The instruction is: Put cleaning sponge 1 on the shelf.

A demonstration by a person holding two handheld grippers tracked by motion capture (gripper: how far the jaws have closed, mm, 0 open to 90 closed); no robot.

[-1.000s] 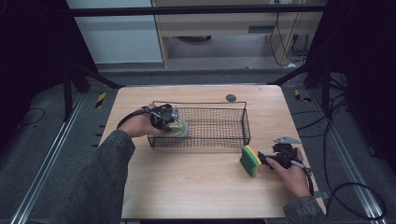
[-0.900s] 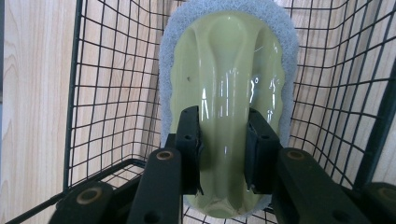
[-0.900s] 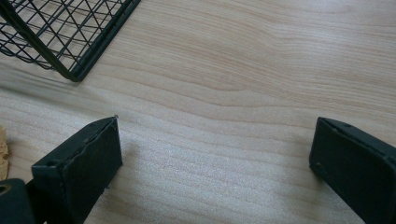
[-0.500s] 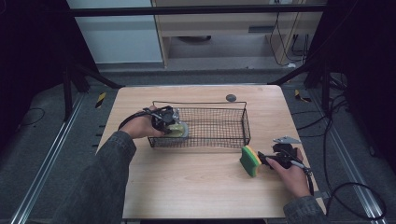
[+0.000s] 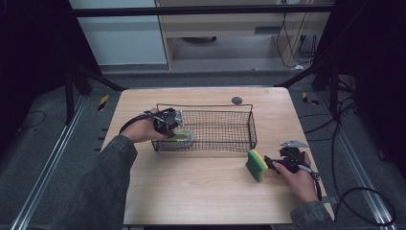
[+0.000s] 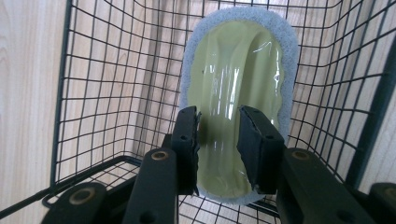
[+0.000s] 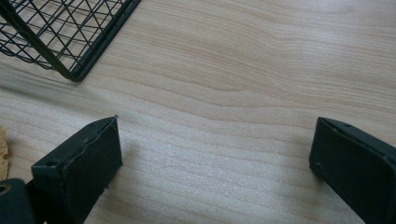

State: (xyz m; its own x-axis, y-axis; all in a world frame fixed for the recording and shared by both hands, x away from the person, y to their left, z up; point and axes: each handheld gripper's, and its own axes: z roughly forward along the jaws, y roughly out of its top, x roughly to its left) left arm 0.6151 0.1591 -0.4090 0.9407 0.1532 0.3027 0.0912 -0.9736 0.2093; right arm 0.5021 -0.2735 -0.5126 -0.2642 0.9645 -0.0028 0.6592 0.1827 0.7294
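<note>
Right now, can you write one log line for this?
left gripper: gripping pad, jaws just easing open | pad: in basket | right gripper: open, beside sponge

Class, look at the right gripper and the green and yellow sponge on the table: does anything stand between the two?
Nothing visible does. The sponge stands on bare table just ahead of the right gripper, whose jaws are wide open with only wood between them. The basket lies off to the side.
</note>
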